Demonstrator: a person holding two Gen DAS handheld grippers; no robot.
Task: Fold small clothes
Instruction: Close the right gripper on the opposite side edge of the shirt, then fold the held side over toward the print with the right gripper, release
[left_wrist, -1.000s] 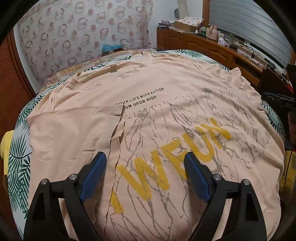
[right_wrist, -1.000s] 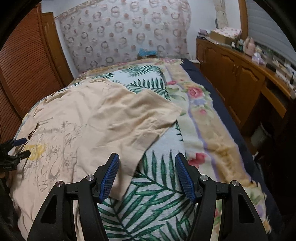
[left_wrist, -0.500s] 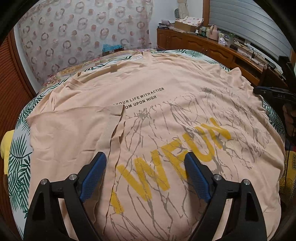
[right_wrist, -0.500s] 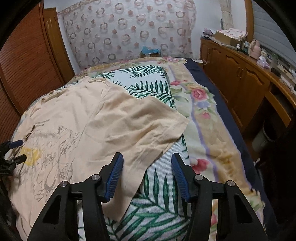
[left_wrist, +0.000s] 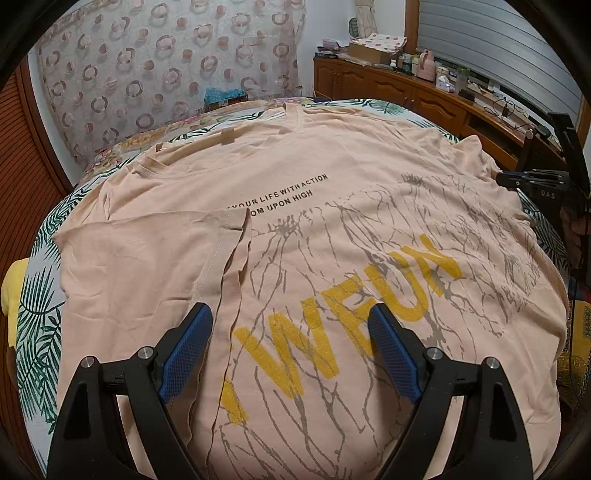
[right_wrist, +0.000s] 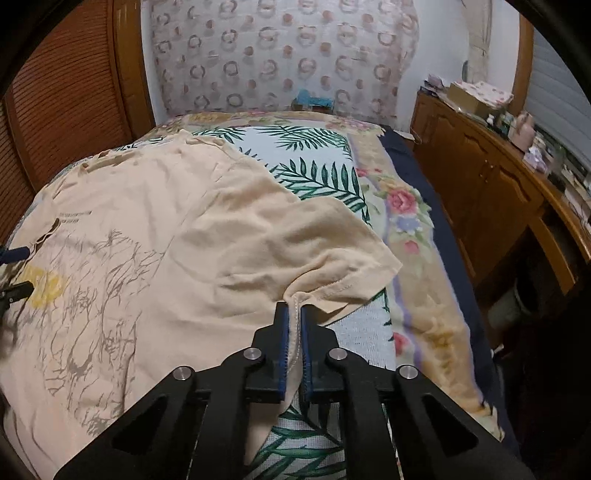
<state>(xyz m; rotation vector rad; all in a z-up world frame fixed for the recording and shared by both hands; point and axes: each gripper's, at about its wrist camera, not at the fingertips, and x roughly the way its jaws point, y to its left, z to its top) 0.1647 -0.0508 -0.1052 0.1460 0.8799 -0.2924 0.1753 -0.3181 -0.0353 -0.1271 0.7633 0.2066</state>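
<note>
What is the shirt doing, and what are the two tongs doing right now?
T-shirt: spread flat on the bed, print side up.
Left sleeve: folded in over the front.
Right sleeve: lying out on the bedspread, its edge pinched.
Left tongs: open, over the shirt.
Right tongs: shut on the right sleeve edge.

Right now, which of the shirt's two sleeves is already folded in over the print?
The left sleeve, lying flat over the shirt front beside the open left gripper. The right sleeve is spread out on the bedcover, pinched by the right gripper.
</note>
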